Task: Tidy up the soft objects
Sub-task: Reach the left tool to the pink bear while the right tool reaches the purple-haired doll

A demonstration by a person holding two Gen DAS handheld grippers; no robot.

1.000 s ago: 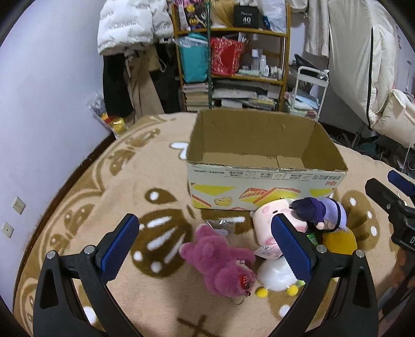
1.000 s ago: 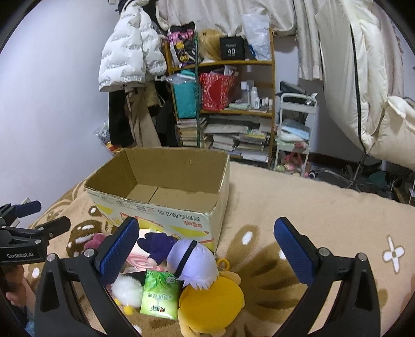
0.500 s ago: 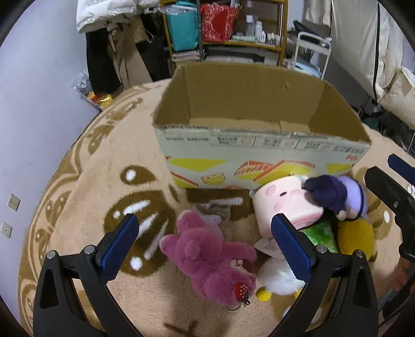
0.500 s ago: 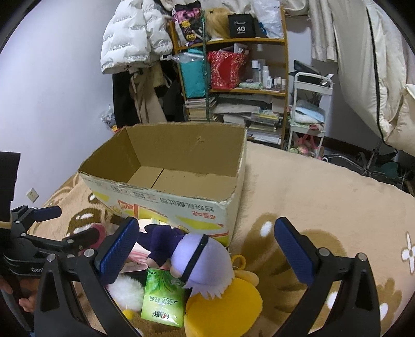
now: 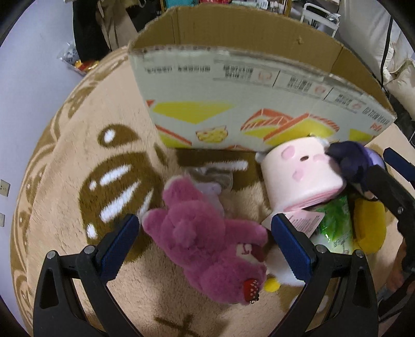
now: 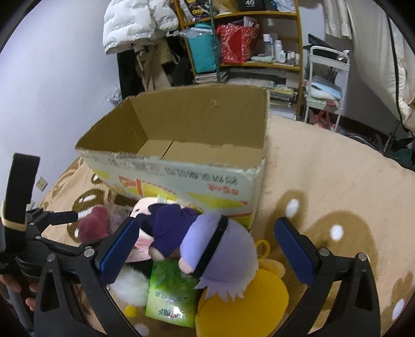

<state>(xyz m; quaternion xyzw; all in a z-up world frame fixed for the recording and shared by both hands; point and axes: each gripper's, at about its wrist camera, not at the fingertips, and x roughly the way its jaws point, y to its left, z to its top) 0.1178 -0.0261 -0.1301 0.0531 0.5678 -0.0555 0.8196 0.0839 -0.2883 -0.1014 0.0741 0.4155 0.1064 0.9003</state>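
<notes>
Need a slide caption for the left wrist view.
Open left tongs straddle a magenta plush bear lying before the cardboard box.

Tan patterned rug (image 5: 64, 166), lilac wall (image 6: 64, 77), cluttered wooden shelf (image 6: 259, 64) behind

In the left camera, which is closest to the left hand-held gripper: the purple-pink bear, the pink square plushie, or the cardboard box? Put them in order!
1. Purple-pink bear: between the open fingers of the left hand-held gripper.
2. Pink square plushie: farther ahead, right.
3. Cardboard box: farthest, behind both.

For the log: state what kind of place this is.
Probably a lived-in bedroom or spare room at home: a cluttered shelf of books and bottles, a white puffer jacket hung up, a patterned plush rug.
</notes>
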